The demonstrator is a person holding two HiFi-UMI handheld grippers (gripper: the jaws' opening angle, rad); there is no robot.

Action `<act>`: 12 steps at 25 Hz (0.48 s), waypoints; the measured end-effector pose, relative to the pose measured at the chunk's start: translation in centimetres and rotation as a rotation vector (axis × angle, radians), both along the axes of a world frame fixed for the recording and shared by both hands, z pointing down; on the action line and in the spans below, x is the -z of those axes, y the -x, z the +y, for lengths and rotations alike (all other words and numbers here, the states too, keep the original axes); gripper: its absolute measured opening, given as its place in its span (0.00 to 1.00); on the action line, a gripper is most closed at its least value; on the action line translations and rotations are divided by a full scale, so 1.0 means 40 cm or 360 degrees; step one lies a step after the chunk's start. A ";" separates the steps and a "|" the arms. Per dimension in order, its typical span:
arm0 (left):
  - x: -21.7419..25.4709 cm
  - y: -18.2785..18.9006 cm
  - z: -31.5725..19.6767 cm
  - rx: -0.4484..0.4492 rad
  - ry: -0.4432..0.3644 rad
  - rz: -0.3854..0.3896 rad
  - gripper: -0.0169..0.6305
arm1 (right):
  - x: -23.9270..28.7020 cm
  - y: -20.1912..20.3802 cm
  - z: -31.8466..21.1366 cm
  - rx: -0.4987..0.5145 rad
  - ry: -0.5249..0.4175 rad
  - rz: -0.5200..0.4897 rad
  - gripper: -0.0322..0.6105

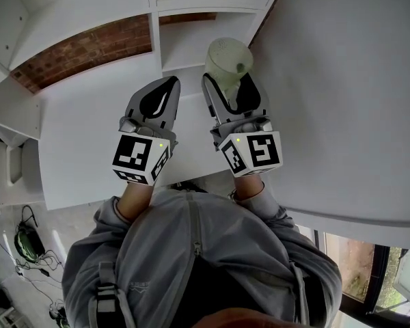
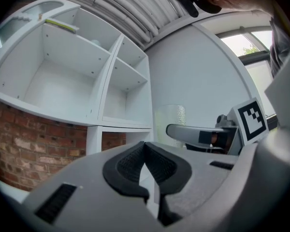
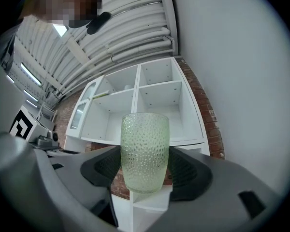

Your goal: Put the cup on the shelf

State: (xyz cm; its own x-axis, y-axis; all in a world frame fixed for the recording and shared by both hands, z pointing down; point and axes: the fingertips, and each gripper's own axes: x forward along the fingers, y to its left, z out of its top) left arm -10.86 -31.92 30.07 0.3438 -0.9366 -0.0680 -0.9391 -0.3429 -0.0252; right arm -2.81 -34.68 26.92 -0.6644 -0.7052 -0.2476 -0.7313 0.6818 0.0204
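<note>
Plainly the right hand-held gripper [image 3: 145,170] pinches the cup [image 3: 145,151] mid-body — probably light, stiff, fragile, dimpled; left hand-held gripper [image 2: 146,166] sits closed, empty.

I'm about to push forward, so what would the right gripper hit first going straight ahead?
Probably the white shelf unit: the right gripper, shut on the pale green dimpled glass cup, points near its centre divider, though depth is unclear.

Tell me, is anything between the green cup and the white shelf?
Nothing: the right gripper view shows only open air between the cup and the shelf.
</note>
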 end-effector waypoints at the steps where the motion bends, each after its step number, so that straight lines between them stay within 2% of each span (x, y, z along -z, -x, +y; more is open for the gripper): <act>1: 0.006 0.000 -0.008 0.0004 -0.0004 0.0001 0.04 | 0.006 0.002 -0.008 0.0011 -0.0007 -0.0001 0.54; 7: 0.053 0.004 -0.050 0.0013 -0.0031 -0.0016 0.04 | 0.054 0.028 -0.055 0.0114 -0.0002 -0.0044 0.54; 12: 0.100 0.012 -0.079 0.0011 -0.0077 -0.0035 0.04 | 0.104 0.054 -0.091 0.0142 -0.0093 -0.0013 0.54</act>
State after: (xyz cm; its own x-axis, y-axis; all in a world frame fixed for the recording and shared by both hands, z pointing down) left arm -11.34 -35.09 26.08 0.3393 -0.9347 -0.1056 -0.9404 -0.3343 -0.0625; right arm -4.96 -38.32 22.76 -0.7218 -0.6275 -0.2919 -0.6679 0.7421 0.0564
